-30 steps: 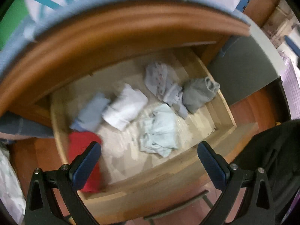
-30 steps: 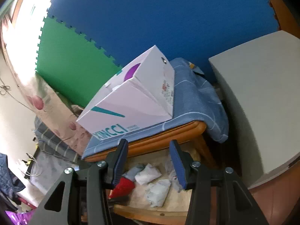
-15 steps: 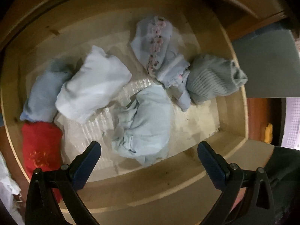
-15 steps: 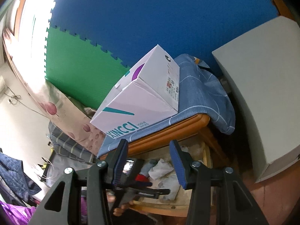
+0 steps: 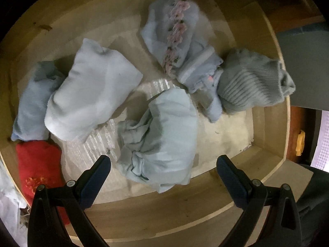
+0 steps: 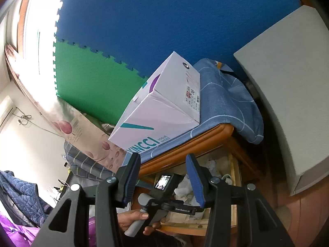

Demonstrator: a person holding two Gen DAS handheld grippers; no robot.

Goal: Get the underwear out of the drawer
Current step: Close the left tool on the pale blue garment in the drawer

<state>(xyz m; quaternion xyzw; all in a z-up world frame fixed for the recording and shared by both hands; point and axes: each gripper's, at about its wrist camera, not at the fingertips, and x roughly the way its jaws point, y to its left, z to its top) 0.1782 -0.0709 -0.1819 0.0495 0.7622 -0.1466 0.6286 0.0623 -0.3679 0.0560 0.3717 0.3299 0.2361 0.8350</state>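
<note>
Left wrist view: my left gripper (image 5: 163, 164) hangs open over the drawer (image 5: 164, 212), pale blue underwear (image 5: 162, 138) lying low in frame between its fingers, untouched. Right gripper (image 6: 163, 177) half-open, empty.

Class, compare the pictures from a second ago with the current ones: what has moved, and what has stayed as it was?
The left gripper has come down over the open drawer, tilting to look straight in, jaws open above the pale green bundle. It holds nothing. The right gripper stayed put, empty, and no clothes shifted.
</note>
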